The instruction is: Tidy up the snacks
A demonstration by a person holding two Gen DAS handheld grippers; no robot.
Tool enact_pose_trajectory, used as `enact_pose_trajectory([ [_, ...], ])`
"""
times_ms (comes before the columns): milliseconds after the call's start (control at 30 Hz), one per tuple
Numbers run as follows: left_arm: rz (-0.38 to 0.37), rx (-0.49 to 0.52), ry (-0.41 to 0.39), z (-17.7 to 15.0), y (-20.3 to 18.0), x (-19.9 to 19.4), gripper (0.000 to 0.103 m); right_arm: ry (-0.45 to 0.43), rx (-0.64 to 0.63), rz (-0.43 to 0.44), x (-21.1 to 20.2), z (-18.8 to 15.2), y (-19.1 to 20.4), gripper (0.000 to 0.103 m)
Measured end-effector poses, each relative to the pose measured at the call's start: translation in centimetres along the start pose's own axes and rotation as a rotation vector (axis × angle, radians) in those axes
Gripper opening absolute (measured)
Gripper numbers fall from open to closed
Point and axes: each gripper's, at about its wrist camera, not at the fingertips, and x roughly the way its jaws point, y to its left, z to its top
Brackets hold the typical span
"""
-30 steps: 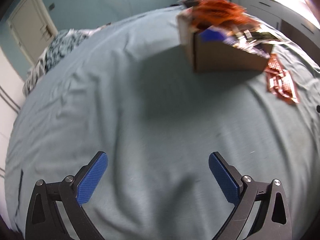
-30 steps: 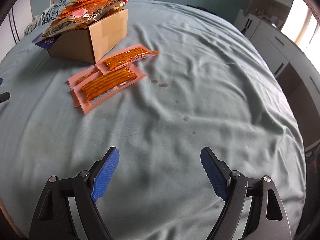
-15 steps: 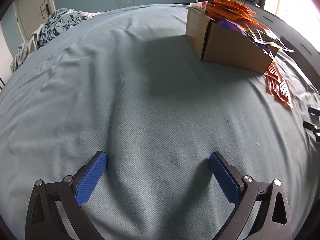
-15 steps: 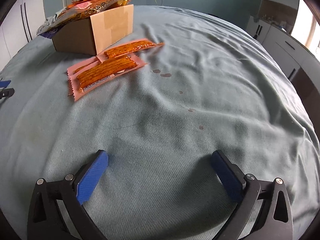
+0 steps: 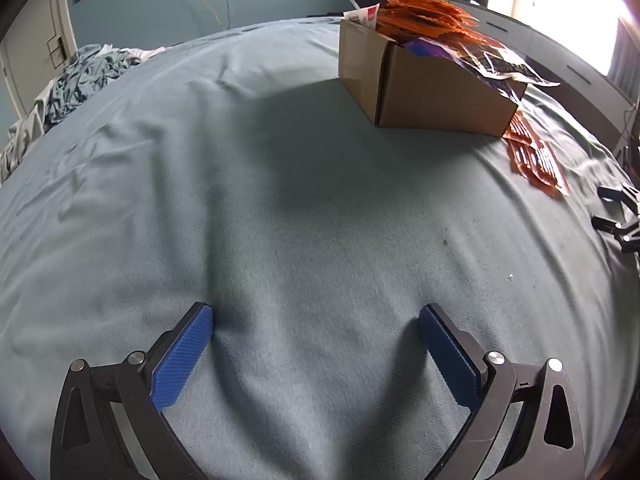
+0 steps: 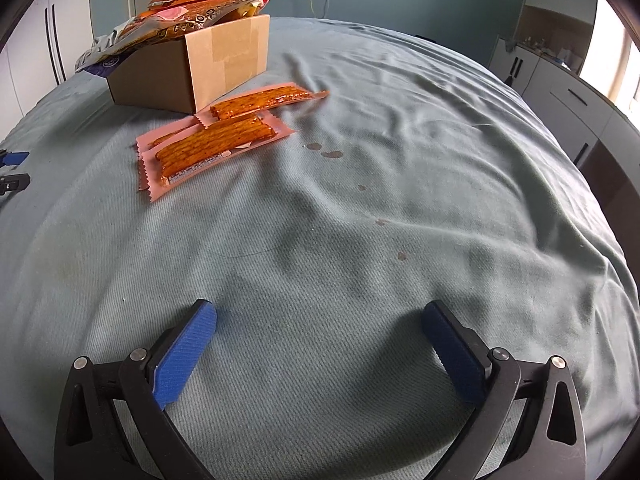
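Left wrist: my view over blue-grey bed (image 5: 280,200); left gripper (image 5: 316,354) fingers spread, empty. Cardboard box (image 5: 432,92) overfilled with snacks, far right; packets (image 5: 534,156) beside it partly hidden.
Right wrist: right gripper (image 6: 320,354) just opened wide, nothing between; orange snack packets (image 6: 212,144) overlapping beside box, labels unreadable.

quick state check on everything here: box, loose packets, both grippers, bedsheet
box: upright, open, overfilled with snack bags sticking out the top
loose packets: sealed, flat on the sheet beside the box, overlapping
left gripper: jaws wide open, nothing between them, above bare sheet
right gripper: jaws have just been opening, now wide, nothing between them
bedsheet: wrinkled, a few small dark spots
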Motion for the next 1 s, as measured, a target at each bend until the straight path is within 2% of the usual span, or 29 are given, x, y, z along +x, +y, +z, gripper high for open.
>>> enact_pose_trajectory([
  [300, 0.032, 0.018, -0.027, 0.26, -0.34, 0.42, 0.103, 0.0, -0.002, 0.0, -0.05, -0.01, -0.03, 0.103],
  [1000, 0.016, 0.003, -0.036, 0.28, -0.05, 0.28, 0.103, 0.0, -0.003, 0.0, -0.05, -0.02, -0.01, 0.103],
])
